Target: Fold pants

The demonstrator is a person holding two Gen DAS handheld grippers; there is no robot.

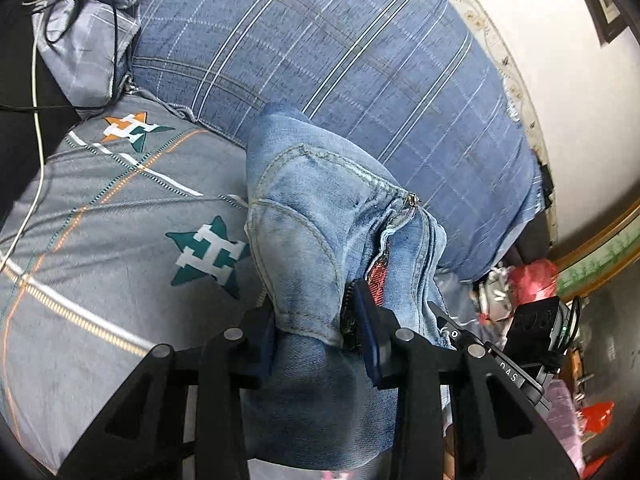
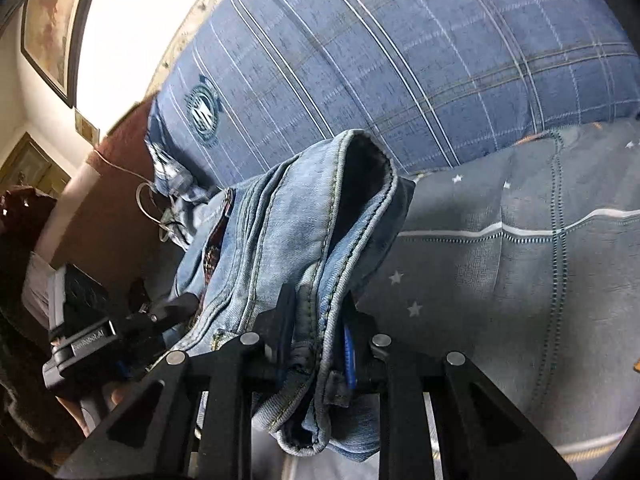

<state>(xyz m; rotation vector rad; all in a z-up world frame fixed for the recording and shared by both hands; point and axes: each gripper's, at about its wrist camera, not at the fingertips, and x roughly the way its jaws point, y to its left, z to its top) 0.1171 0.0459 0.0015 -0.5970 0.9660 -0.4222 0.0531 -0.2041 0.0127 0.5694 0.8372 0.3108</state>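
A pair of light blue jeans [image 1: 312, 216] hangs bunched above the bed, with its zipper fly and a pocket seam facing the left wrist view. My left gripper [image 1: 316, 340] is shut on a thick fold of the jeans near the fly. In the right wrist view the jeans [image 2: 288, 232] show a hemmed or waistband edge curled open at the top. My right gripper [image 2: 316, 336] is shut on that seamed edge. The other gripper [image 2: 92, 344] shows at the lower left of the right wrist view, close beside the same bundle of denim.
Below lies a grey bedsheet [image 1: 100, 220] with green star logos and a large blue plaid pillow [image 1: 340, 48]. A smaller grey pillow with black and white cables [image 1: 72, 20] is at the far left. Clutter with red bags [image 1: 532, 280] sits beside the bed.
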